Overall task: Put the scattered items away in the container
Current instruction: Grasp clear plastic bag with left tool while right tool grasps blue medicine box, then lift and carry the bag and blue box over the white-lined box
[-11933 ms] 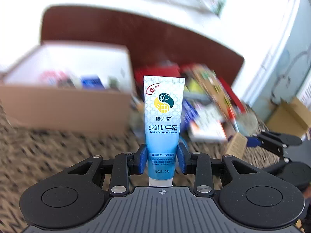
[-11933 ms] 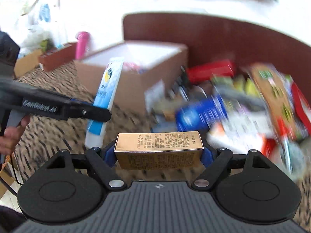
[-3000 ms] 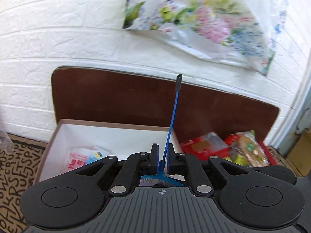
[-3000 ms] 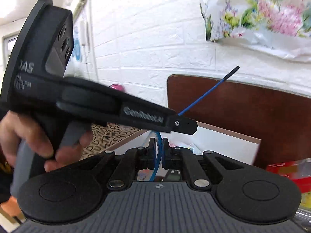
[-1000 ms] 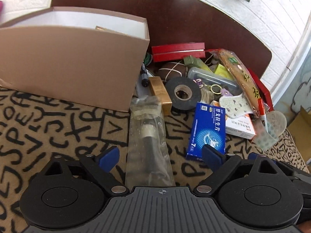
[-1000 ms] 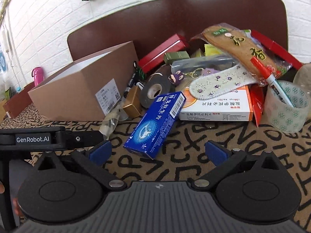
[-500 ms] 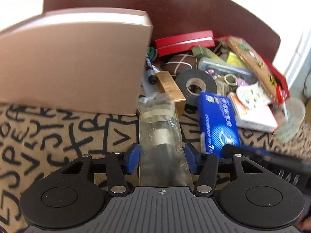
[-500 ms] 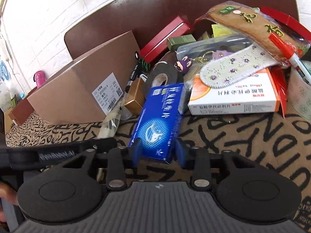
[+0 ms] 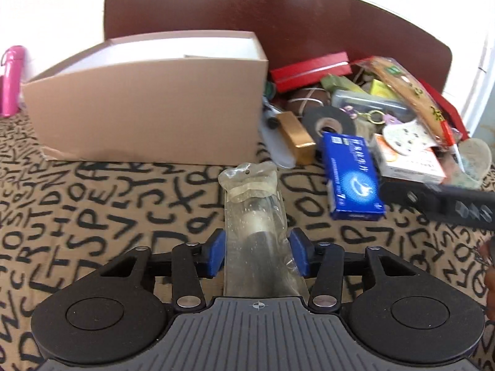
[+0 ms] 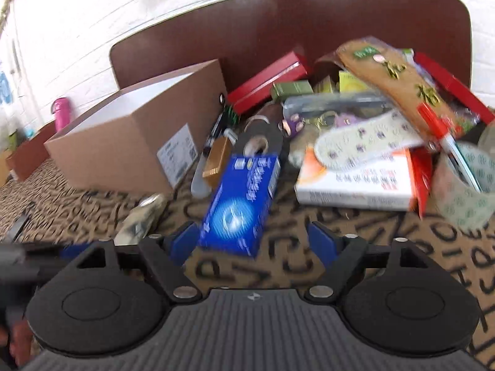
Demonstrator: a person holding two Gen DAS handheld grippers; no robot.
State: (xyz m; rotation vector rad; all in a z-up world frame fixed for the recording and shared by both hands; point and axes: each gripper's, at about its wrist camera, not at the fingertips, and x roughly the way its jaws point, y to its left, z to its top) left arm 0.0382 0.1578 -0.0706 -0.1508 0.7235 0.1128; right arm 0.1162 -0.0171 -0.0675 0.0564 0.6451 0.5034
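A clear plastic packet (image 9: 252, 216) with a dark cylinder inside sticks forward from my left gripper (image 9: 257, 253), whose blue pads press on both its sides. The open cardboard box (image 9: 145, 108) stands just beyond it on the left. My right gripper (image 10: 252, 241) has its jaws opening. The near end of a blue carton (image 10: 241, 204) lies on the mat between them, and the right pad stands well away from it. The same carton (image 9: 352, 176) shows in the left wrist view beside the right gripper's black body (image 9: 439, 201). The cardboard box (image 10: 123, 154) is to the left.
Right of the box lies a pile: gold box (image 9: 297, 136), black tape roll (image 9: 329, 122), red box (image 9: 309, 69), white medicine box (image 10: 355, 182), flowered insole (image 10: 365, 139), clear tape ring (image 10: 464, 194). A pink bottle (image 9: 10, 80) stands far left. A dark brown board (image 9: 278, 15) backs everything.
The left jaws closed on the clear packet and now hold it farther back from the pile. The right jaws narrowed at the blue carton, then spread wide again.
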